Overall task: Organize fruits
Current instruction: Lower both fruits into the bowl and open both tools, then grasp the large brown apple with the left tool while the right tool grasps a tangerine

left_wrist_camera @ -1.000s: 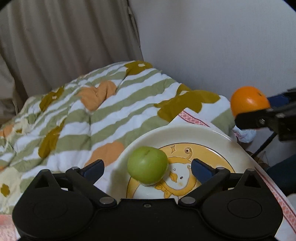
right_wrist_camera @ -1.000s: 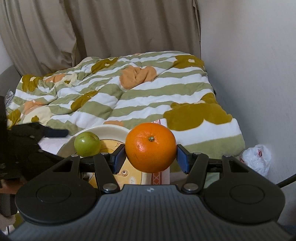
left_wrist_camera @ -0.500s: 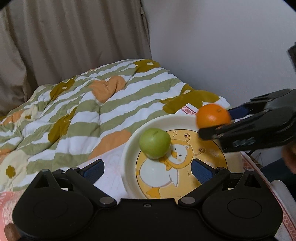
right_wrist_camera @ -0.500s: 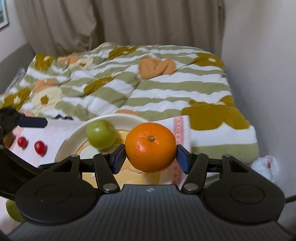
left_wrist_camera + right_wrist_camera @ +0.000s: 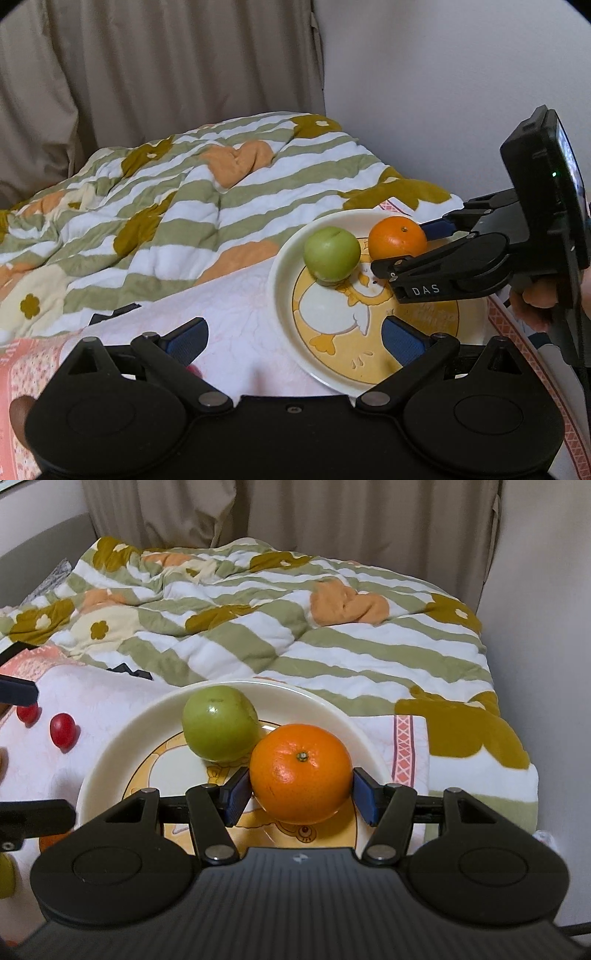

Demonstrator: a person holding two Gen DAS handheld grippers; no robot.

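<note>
A cream plate with a duck picture sits on a white cloth; it also shows in the right wrist view. A green apple rests on its far side. My right gripper is shut on an orange, low over the plate beside the apple. Whether the orange touches the plate I cannot tell. My left gripper is open and empty, over the plate's near left rim.
Two red cherry tomatoes lie on the cloth left of the plate. A striped green, white and orange quilt lies behind, with curtains and a white wall beyond. The table edge with a pink border is to the right.
My right gripper has carried the orange down and left, over the plate next to the apple. My left gripper has drawn back and left from the apple.
</note>
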